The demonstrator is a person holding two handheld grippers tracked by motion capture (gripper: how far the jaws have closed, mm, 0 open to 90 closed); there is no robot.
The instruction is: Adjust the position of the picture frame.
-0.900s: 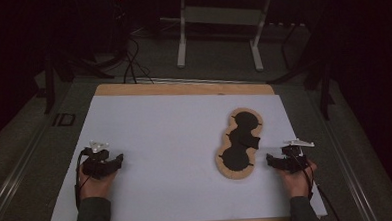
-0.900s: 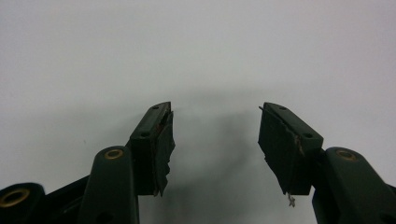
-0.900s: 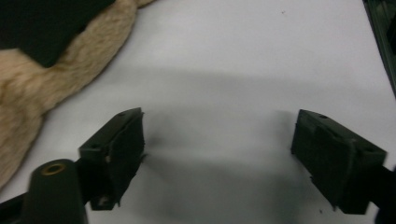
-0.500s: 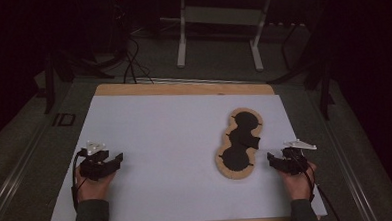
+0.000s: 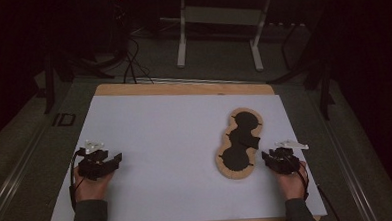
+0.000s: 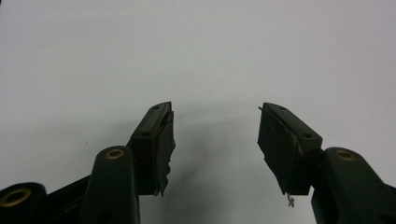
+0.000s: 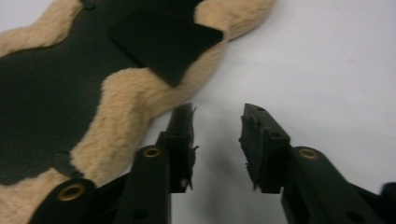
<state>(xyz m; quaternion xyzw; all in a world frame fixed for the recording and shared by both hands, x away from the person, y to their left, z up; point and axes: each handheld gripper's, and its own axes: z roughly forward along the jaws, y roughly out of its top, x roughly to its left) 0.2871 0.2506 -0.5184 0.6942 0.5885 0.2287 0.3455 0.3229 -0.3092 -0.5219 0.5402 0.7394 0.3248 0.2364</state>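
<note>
- Two grippers sit low over the white tabletop (image 5: 185,141), and little has changed in the last second: the left gripper (image 5: 117,158) has slid slightly back toward the person, while the right gripper (image 5: 264,156) has barely shifted.
- Left jaws are spread wide with nothing between them, just bare tabletop ahead in the left gripper view.
- Right jaws are also released and empty; in the right gripper view (image 7: 217,135) the fleece pad (image 7: 116,102), tan with a black top layer, lies just beyond and to the side of one jaw tip, near but not clearly touching.
- The pad has not moved; it lies flat, well apart from the left jaws.
- My reading: work has hardly begun, and the right jaws are lined up to take the pad's fleecy edge, or its loose black flap (image 7: 163,44).
</note>
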